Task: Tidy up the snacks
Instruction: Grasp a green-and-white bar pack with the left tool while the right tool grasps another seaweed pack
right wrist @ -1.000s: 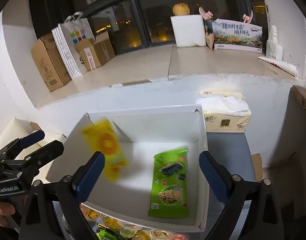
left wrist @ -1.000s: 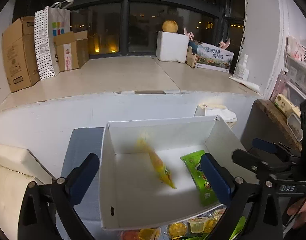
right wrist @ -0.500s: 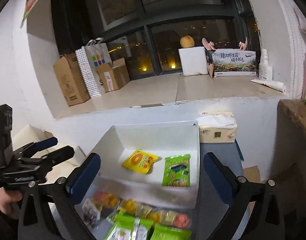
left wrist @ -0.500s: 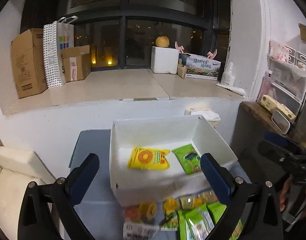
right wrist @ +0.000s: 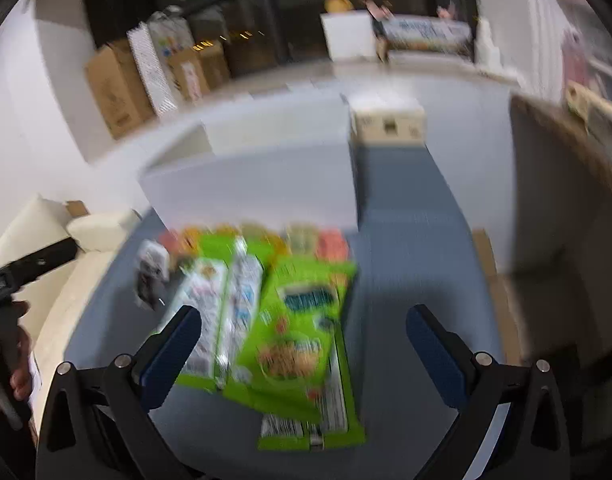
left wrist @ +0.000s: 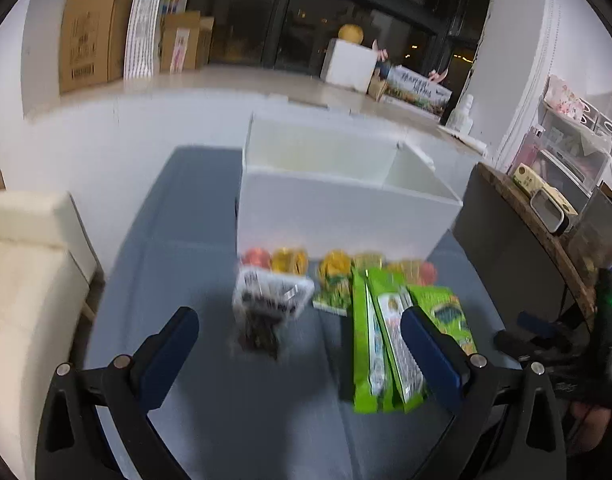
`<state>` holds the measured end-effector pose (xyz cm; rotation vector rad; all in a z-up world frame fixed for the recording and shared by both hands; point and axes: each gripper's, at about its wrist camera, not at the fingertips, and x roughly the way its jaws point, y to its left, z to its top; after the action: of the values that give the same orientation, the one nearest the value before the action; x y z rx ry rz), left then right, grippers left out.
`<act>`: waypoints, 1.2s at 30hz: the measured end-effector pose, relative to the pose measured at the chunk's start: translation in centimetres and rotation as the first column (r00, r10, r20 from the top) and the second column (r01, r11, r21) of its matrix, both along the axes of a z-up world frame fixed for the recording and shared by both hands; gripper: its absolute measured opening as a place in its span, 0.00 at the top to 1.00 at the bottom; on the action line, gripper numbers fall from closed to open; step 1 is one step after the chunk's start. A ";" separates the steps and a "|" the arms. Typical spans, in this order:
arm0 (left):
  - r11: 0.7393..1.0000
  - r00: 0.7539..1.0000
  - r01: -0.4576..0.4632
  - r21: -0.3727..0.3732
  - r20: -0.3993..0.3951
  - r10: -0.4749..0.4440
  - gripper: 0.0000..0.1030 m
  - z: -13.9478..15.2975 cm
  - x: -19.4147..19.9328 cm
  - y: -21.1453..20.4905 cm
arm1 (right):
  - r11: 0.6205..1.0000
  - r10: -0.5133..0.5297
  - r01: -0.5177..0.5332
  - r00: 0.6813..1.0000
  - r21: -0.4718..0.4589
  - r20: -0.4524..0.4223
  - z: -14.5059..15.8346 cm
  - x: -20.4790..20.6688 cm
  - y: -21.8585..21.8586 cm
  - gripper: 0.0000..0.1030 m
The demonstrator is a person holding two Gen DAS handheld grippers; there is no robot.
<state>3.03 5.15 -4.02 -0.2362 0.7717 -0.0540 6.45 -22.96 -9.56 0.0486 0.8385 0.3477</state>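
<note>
No print on the boxes or snack packets is legible

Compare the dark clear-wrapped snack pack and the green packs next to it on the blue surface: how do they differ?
The dark snack pack is clear-wrapped with dark contents; the green packs are opaque bright green with printed art. The dark snack pack is one short, crumpled bag, while the green packs are several long, flat ones lying side by side. The dark snack pack lies ahead of the left gripper; the green packs lie before the right gripper. Both lie on the blue surface in front of the white box, ungrasped.

Blurred green snack packs (right wrist: 297, 332) between spread jaws
</note>
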 end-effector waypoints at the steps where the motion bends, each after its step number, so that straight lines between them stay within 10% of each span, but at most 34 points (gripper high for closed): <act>1: 1.000 1.000 0.004 0.007 -0.012 -0.004 0.00 -0.3 0.0 -0.2 | 1.000 -0.007 0.007 1.000 -0.024 -0.027 -0.7 0.4 0.4 0.00; 14: 0.999 0.998 0.048 0.024 -0.048 -0.047 0.00 -1.6 0.9 -2.5 | 0.985 -0.063 0.039 0.988 -0.170 -0.141 -4.2 4.8 5.5 0.00; 17: 0.997 0.996 0.062 0.038 -0.066 -0.059 0.00 -2.2 1.3 -3.4 | 0.977 -0.089 0.065 0.990 -0.201 -0.111 -3.7 4.4 5.2 0.26; 36: 0.945 0.974 0.176 0.276 -0.185 -0.127 0.00 -5.9 8.5 -14.4 | 0.971 -0.238 0.238 0.971 -0.001 0.001 1.9 1.5 -4.8 0.28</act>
<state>11.50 -9.20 -9.88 0.1020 0.9515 -0.0661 7.98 -27.75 -7.65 0.1464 0.8226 0.1215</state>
